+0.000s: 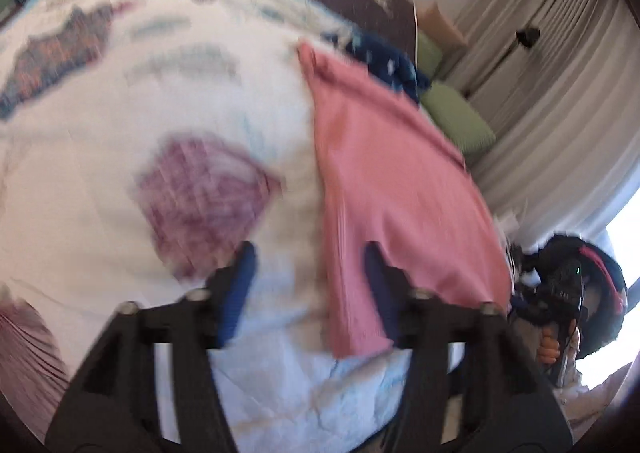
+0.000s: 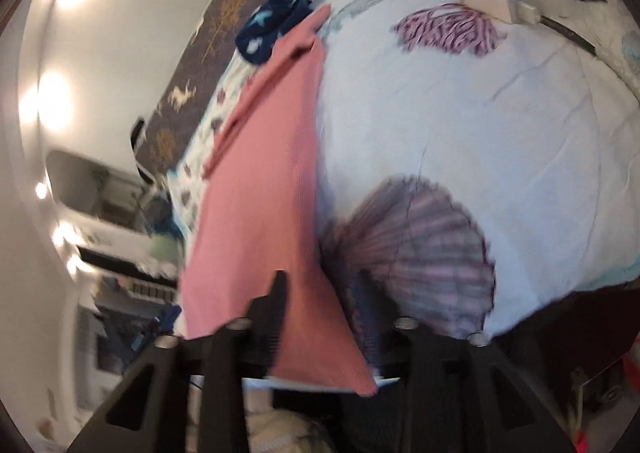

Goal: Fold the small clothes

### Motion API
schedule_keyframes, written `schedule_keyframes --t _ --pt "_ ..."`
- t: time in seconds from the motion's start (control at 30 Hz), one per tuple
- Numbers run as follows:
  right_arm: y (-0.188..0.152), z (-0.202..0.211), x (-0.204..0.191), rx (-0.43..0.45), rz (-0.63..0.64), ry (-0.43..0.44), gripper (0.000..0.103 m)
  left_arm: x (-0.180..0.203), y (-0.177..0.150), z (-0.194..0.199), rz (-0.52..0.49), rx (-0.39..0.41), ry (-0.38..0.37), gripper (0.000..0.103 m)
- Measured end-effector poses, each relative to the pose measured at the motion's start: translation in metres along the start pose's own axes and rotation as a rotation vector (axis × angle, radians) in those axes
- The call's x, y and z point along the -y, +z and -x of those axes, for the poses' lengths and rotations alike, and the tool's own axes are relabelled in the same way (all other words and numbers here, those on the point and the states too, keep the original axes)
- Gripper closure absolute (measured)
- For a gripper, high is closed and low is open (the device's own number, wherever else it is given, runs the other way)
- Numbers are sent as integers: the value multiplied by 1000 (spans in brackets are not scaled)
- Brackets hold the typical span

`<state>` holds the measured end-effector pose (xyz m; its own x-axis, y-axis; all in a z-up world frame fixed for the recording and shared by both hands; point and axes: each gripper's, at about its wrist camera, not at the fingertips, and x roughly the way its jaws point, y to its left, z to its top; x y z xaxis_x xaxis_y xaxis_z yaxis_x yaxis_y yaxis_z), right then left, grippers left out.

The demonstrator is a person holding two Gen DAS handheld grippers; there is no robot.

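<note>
Mid-fold on the bed (image 2: 480, 125): pink cloth (image 1: 392, 181) draped over both wide-open hand-held grippers (image 1: 310, 265) (image 2: 322, 285) (neither pinching), needing regrasping next.

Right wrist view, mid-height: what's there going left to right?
White wall with light glare → dark deer-print fabric → pink garment → white seashell-print bedspread.
</note>
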<state>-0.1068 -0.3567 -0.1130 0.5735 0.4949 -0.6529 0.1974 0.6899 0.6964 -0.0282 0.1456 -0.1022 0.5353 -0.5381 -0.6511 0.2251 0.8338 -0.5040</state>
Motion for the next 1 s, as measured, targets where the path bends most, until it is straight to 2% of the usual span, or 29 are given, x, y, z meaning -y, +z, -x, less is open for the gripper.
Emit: schedule_keyframes --t 0.03,0.07,0.1,0.13,0.17,0.2,0.23,0.27,0.3,0.33,0.37,0.4,0.47,0.57,0.63,0.73,0.77,0.8,0.87,0.93,0.97,1.0 --pt "-2 -3 -5 -6 34 -14 55 2 -3 -1 -17 -2 4 43" --pt "-4 -5 -11 -12 69 -26 50 10 -6 -1 -66 25 19 38" --pt "-5 -8 -18 -12 100 -35 47 15 -7 -1 -93 27 8 35" --pt "-6 -11 -24 -9 127 -41 41 18 -8 -2 -110 22 -20 35" --pt "-7 -14 -29 -8 148 -48 39 20 -8 -5 -114 19 -52 35" --pt "-8 -18 -32 -12 171 -64 39 23 -9 -8 -119 18 -72 41" --pt "-11 -22 -36 -19 191 -87 39 25 -9 -12 -133 15 -77 51" --pt "-13 -30 -41 -23 217 -130 45 29 -9 -17 -156 5 -75 92" --pt "-17 -26 -39 -20 228 -158 58 31 -9 -20 -153 -18 -70 98" --pt "-18 -27 -41 -22 233 -176 100 33 -8 -20 -127 -25 -65 98" --pt "-17 -25 -40 -26 209 -138 98 35 -7 -12 -98 -10 -81 98" --pt "-14 -17 -39 -8 177 -67 98 40 -5 4 -90 28 -132 98" --pt "-7 5 -40 46 150 21 99 52 -1 38 -122 117 -185 98" --pt "-1 21 -41 74 153 21 98 64 7 81 -206 209 -198 98" --pt "-2 19 -39 70 156 -20 95 60 5 88 -228 218 -169 98" --pt "-7 12 -20 46 116 -62 92 46 -4 73 -198 166 -74 91" --pt "-8 6 -14 29 98 -74 89 42 -4 65 -178 146 -58 78" --pt "-9 7 -6 18 89 -88 87 35 -6 54 -151 115 -34 59" --pt "-13 2 -3 3 100 -111 78 27 -10 34 -124 74 -1 36" --pt "-15 -1 -5 -7 123 -116 71 24 -16 23 -116 55 28 33" --pt "-15 0 -6 -9 131 -114 63 22 -18 16 -113 32 29 32" --pt "-16 0 -6 -10 139 -108 58 21 -20 9 -105 9 35 32"
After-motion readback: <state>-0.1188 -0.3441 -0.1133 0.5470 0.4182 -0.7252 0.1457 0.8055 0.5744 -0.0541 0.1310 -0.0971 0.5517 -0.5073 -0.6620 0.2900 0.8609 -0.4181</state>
